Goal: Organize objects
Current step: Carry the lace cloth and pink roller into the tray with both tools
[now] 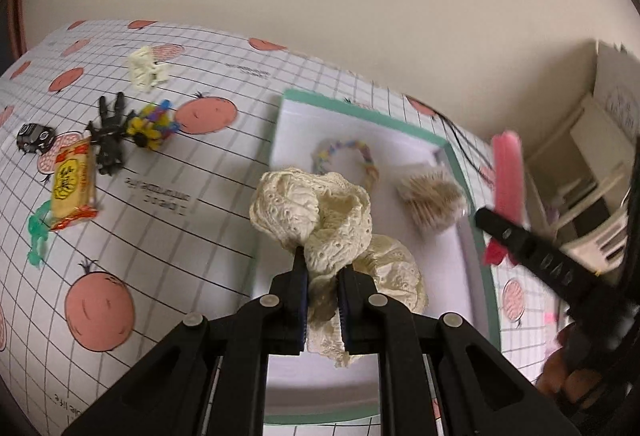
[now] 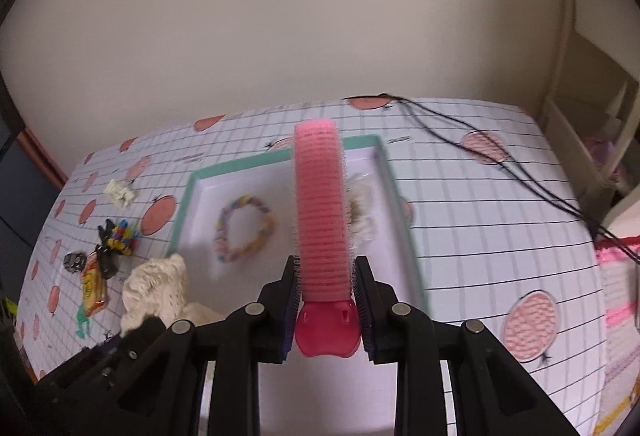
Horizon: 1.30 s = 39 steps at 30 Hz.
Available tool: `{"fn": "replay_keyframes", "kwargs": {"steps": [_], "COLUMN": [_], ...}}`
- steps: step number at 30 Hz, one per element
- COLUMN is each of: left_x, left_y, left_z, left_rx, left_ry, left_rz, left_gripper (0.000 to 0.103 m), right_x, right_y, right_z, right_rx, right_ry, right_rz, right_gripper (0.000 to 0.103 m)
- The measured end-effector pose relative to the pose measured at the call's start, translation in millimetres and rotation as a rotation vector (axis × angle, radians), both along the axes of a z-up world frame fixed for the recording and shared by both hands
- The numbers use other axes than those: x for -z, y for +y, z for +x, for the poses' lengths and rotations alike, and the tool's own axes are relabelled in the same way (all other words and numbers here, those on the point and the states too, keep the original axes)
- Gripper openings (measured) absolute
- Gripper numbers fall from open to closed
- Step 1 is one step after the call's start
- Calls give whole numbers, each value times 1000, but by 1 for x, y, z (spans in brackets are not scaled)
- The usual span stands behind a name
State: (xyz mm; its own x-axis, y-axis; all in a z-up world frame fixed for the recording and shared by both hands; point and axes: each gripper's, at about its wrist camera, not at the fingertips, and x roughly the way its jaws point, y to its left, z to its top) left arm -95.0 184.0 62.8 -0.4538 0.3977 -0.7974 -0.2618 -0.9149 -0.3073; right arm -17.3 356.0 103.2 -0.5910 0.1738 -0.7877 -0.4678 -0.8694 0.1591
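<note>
Left gripper (image 1: 322, 276): fingers closed on a cream lace fabric scrunchie (image 1: 316, 212), pinched through one bunched fold; the rest balloons above and beside the fingers, held over the near part of the tray.

Right gripper (image 2: 325, 290): fingers clamped on a pink velcro hair roller clip (image 2: 320, 212), gripped low on its bristly barrel just above the smooth plastic hinge end; the barrel stands up away from the fingers, over the tray's right half.

Tray: a shallow white tray with a mint-green rim (image 2: 188, 204) lies mid-desk, nearer the far edge. Inside are a pastel multicoloured braided hair loop (image 2: 246, 232) on the left and a fuzzy beige hair tie (image 1: 434, 198) by the right wall.

Desk: white grid-patterned cloth with red fruit prints (image 1: 192, 212). Towards its left edge, outside the tray, wait a cream claw clip (image 1: 147, 69), a black claw clip (image 1: 109, 134), a bundle of colourful small elastics (image 1: 154, 124), a yellow-and-red snack packet (image 1: 73, 185), a small black toy car (image 1: 35, 136) and a green squiggly piece (image 1: 37, 236).

Handling, scrunchie: probably very light, soft and limp; it sags and compresses, so a deep pinch through gathered fabric suits it.

Handling, roller: likely light and fairly stiff; the hooked surface grips the pads, the glossy hinge end looks slippery, so the barrel is the better hold.

Risk: the roller's hooks could snag the lace if the two meet.
</note>
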Motion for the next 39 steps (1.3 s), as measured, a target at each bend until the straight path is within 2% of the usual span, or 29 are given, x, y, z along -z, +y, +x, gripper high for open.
{"fn": "replay_keyframes", "kwargs": {"steps": [5, 17, 33, 39], "left_x": [12, 35, 44, 44], "left_y": [14, 25, 27, 28], "left_z": [3, -5, -14, -15], "left_rx": [24, 58, 70, 79], "left_ry": [-18, -12, -52, -52], "left_rz": [-36, -109, -63, -69], "left_gripper": [13, 14, 17, 18], "right_x": [8, 51, 68, 69], "right_y": [16, 29, 19, 18], "right_z": [7, 4, -8, -9], "right_rx": [41, 77, 58, 59], "right_ry": [-15, -104, -139, -144], "right_rz": [-20, -72, -45, -35], "right_gripper": [28, 28, 27, 27]}}
